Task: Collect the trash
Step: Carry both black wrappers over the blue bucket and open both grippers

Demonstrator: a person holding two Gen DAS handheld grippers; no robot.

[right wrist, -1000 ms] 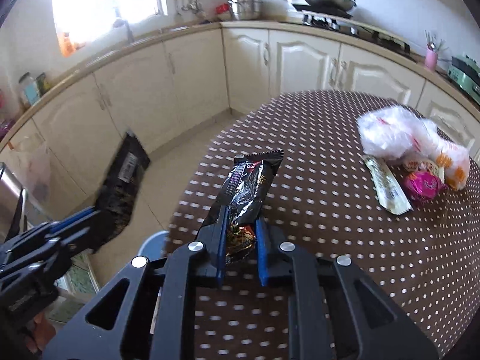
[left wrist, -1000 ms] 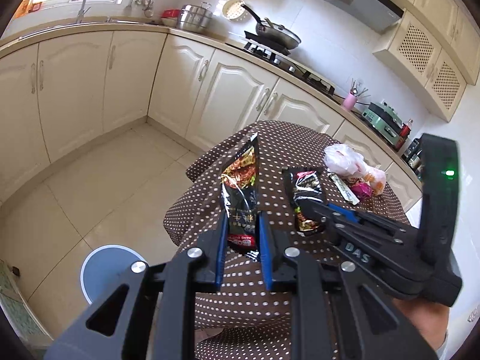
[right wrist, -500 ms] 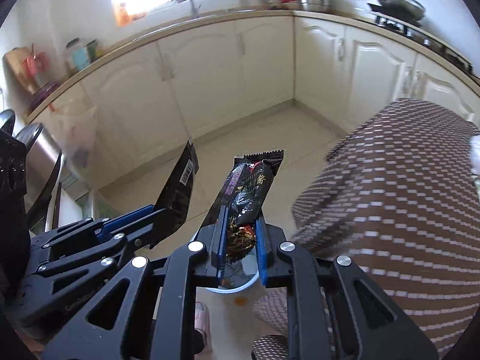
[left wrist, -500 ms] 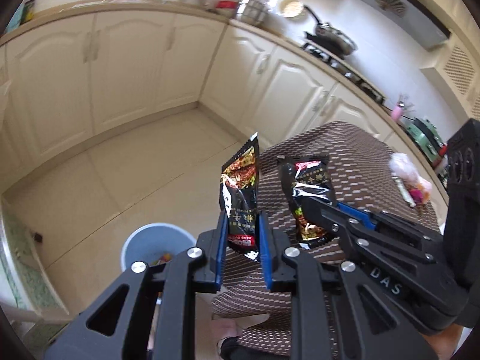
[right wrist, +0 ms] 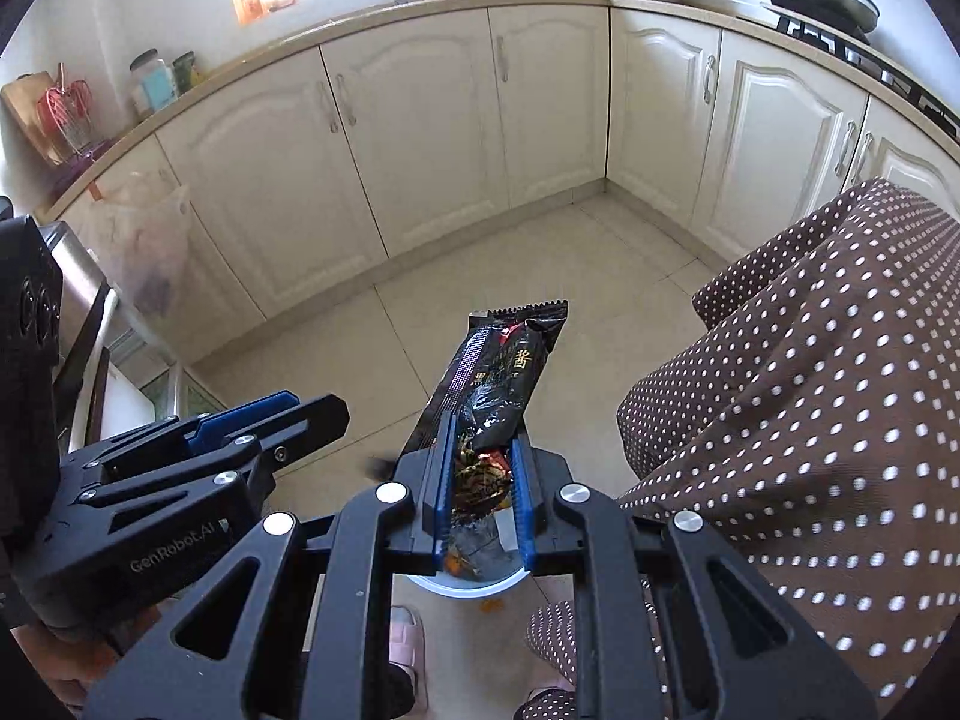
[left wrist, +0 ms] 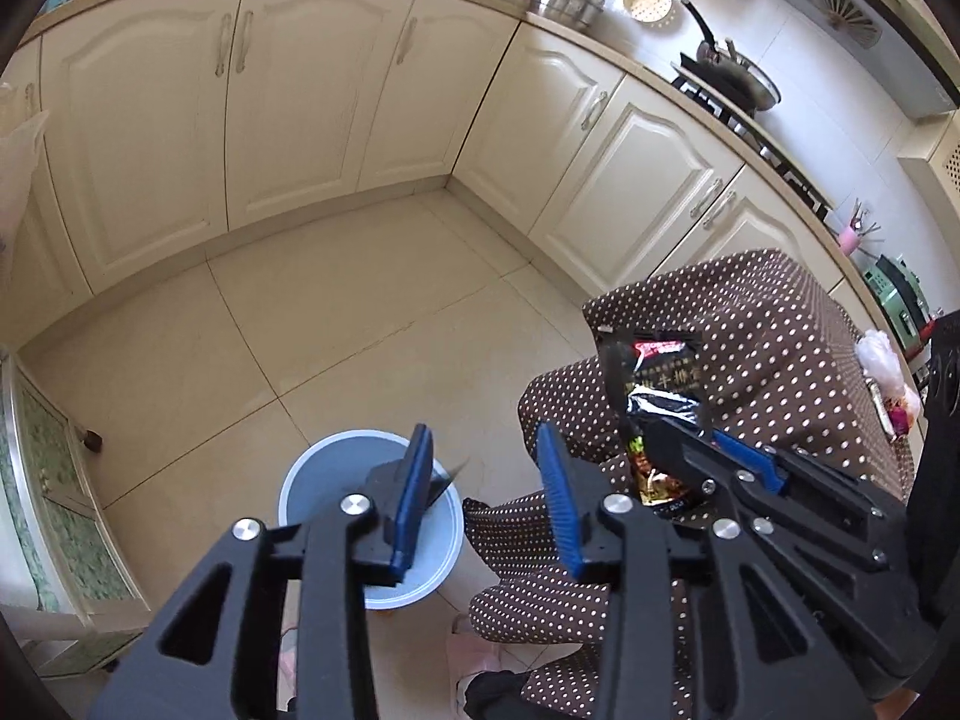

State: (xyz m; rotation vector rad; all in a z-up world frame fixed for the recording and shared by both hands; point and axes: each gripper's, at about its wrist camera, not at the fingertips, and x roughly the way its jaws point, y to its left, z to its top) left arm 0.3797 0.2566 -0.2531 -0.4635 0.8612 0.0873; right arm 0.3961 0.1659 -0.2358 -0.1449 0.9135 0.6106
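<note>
My left gripper is open and empty above the light blue trash bin on the floor. A dark wrapper shows blurred behind its left finger, over the bin. My right gripper is shut on a black snack wrapper and holds it above the bin, which is mostly hidden under the jaws. That right gripper with its wrapper also shows in the left wrist view. The left gripper shows in the right wrist view.
A table with a brown dotted cloth stands to the right, with more trash bags on its far side. Cream cabinets line the walls. A pink slipper is beside the bin.
My left gripper has opened and let its black wrapper go over the bin. Both grippers have swung further from the table toward the bin. The right gripper keeps its wrapper.
</note>
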